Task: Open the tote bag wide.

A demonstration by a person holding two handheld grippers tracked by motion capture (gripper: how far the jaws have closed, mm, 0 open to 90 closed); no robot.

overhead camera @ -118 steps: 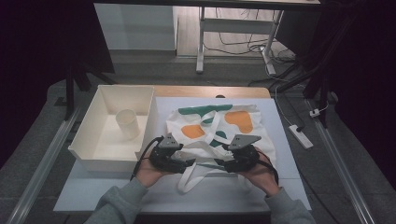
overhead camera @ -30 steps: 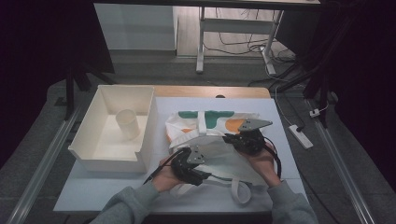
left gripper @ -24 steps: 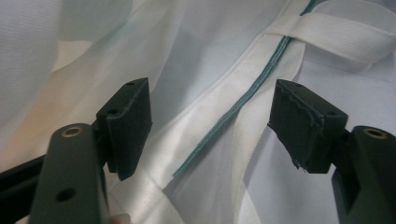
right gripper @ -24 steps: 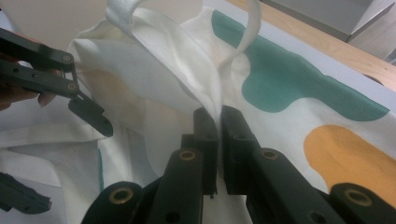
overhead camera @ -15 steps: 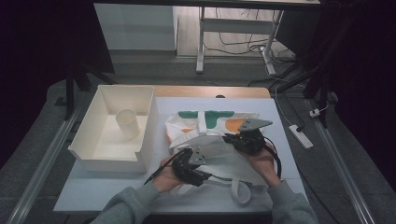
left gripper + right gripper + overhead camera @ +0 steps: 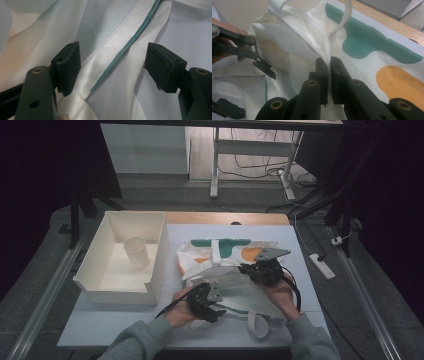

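A white tote bag (image 6: 227, 265) with green and orange patches lies on the counter (image 6: 100, 325), right of a white tray (image 6: 95, 265) that holds a cup (image 6: 136, 252). The right hand-held gripper (image 6: 328, 65) is clenched on a fold of the bag's cloth at its right side. The left hand-held gripper (image 6: 112, 67), at the bag's near left, is released, its jaws wide apart over a white strap (image 6: 117, 75) with a teal seam.
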